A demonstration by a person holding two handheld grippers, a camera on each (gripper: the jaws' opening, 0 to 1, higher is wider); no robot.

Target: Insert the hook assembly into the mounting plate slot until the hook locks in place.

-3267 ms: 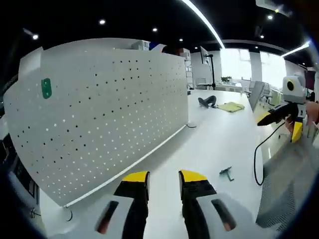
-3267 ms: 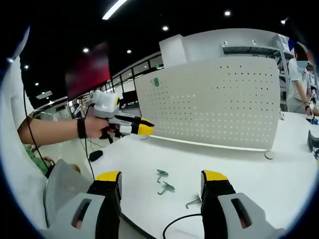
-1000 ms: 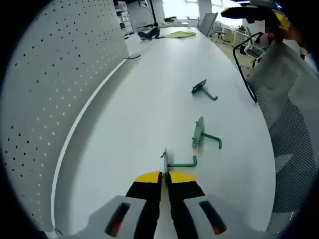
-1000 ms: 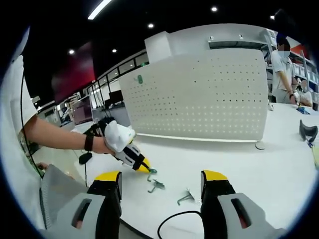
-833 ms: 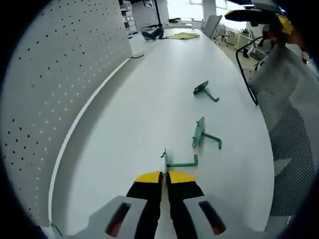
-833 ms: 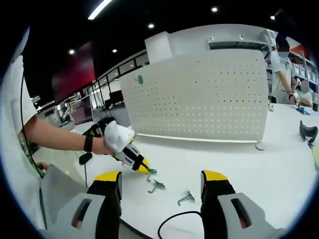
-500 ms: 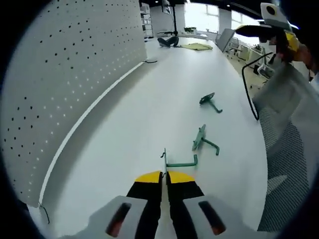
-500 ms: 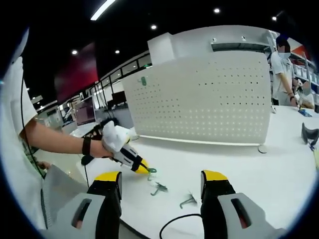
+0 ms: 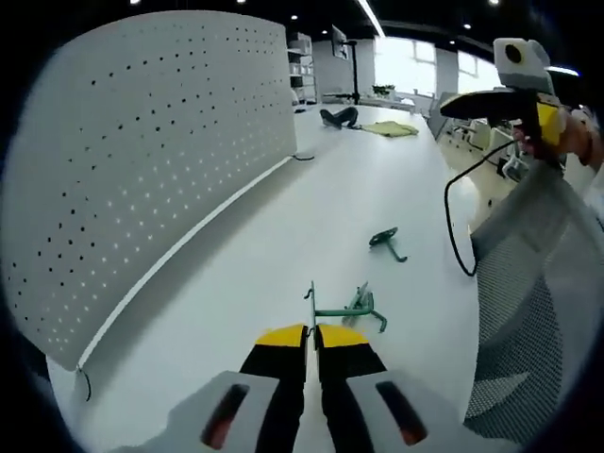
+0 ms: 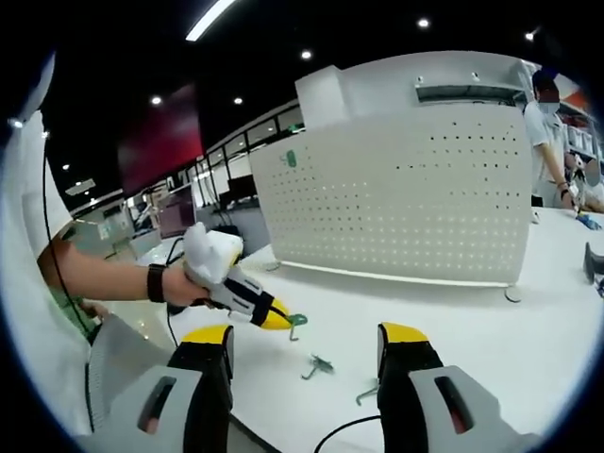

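Left gripper view, left to right: white perforated mounting plate (image 9: 142,179) stands upright on the white bench (image 9: 283,236), running along its left side. Left hand-held gripper (image 9: 311,332) has yellow-tipped jaws together, clamped on the flat end of a green hook assembly (image 9: 326,310); its bent arm sticks out to the right and it looks lifted off the bench. Second green hook (image 9: 359,304) lies on the bench just behind the held one. Third green hook (image 9: 385,242) lies further out, apart from both. A black cable (image 9: 453,226) hangs at the bench edge. Right hand-held gripper (image 9: 491,102) is up at the far right, well above the bench; from here I cannot tell how its jaws stand.

Right gripper view, left to right: a person's hand (image 10: 175,283) holds the left hand-held gripper (image 10: 279,319), with the green hook assembly (image 10: 296,323) in its tip, above the bench (image 10: 453,321). Right hand-held gripper (image 10: 307,340) has jaws wide apart, nothing between them. Two loose hooks on the bench, seen between those jaws: one (image 10: 317,364) nearer the middle, one (image 10: 368,391) by the right jaw. Mounting plate (image 10: 406,198) stands behind them, with a small green piece (image 10: 292,159) fixed near its upper left corner. Another person (image 10: 552,142) stands at the far right.
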